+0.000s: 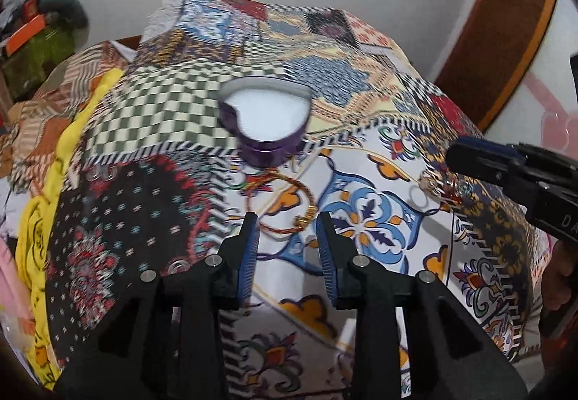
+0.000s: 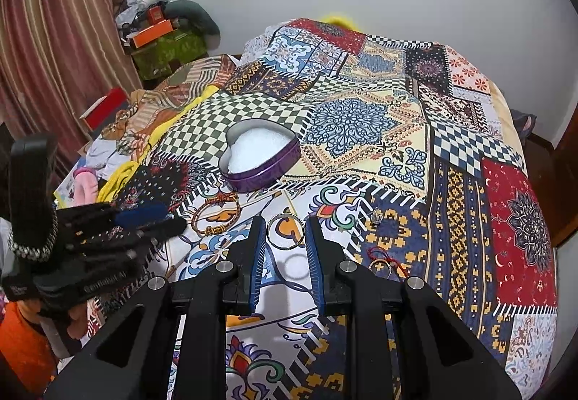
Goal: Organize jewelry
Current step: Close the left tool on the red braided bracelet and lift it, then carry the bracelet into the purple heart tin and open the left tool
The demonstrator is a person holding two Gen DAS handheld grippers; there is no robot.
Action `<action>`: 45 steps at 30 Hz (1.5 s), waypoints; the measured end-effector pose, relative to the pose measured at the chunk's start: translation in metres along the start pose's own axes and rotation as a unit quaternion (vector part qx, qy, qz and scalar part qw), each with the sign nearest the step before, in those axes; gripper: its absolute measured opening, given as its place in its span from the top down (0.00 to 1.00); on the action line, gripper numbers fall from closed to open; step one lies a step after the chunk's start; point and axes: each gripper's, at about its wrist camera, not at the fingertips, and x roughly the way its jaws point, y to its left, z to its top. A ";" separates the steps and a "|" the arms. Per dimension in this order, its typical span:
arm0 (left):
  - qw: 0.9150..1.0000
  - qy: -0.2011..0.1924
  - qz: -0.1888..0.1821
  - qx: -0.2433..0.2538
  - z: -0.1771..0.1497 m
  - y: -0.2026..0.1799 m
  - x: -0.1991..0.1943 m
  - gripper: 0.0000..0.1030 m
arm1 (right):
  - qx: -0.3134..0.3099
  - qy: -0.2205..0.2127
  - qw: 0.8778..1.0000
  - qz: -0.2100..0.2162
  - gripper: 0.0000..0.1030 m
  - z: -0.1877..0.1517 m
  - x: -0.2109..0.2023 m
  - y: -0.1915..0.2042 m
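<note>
Plainly the right claw pinched a thin, stiff, light metal bangle by its rim; the left claw stood narrowly parted, empty, above a thread bracelet

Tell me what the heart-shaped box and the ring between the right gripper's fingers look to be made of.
Heart-shaped box: probably thin metal tin, its purple wall glossy with a rolled rim; the white lining looks like foam or wadding.
Ring: likely metal, a thin silvery-gold band with a bright sheen; plated or solid cannot be told.
</note>
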 end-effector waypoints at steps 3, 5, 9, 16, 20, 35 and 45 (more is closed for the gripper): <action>1.000 0.011 -0.005 0.020 0.003 -0.011 0.013 0.70 | 0.001 0.003 1.000 0.000 0.81 -0.001 0.002 -0.001; 1.000 0.023 0.001 0.021 0.005 -0.012 0.023 0.70 | 0.002 0.004 1.000 -0.001 0.80 -0.002 0.003 -0.002; 0.999 0.031 -0.010 -0.006 0.005 -0.003 0.037 0.71 | 0.002 0.007 1.000 -0.001 0.80 -0.003 0.003 -0.004; 0.999 0.032 -0.020 -0.012 0.002 0.000 0.037 0.92 | 0.004 0.008 1.000 0.000 0.80 -0.003 0.004 -0.005; 1.000 0.026 -0.013 -0.004 0.000 -0.002 0.029 0.95 | 0.005 0.005 1.000 0.000 0.80 -0.002 0.002 -0.005; 0.998 -0.063 0.014 0.004 0.040 0.004 -0.026 0.95 | -0.001 -0.025 1.000 0.004 0.81 0.026 -0.003 0.003; 0.996 -0.088 0.020 0.008 0.067 0.011 -0.027 0.95 | -0.025 -0.054 0.998 -0.005 0.80 0.059 0.000 0.017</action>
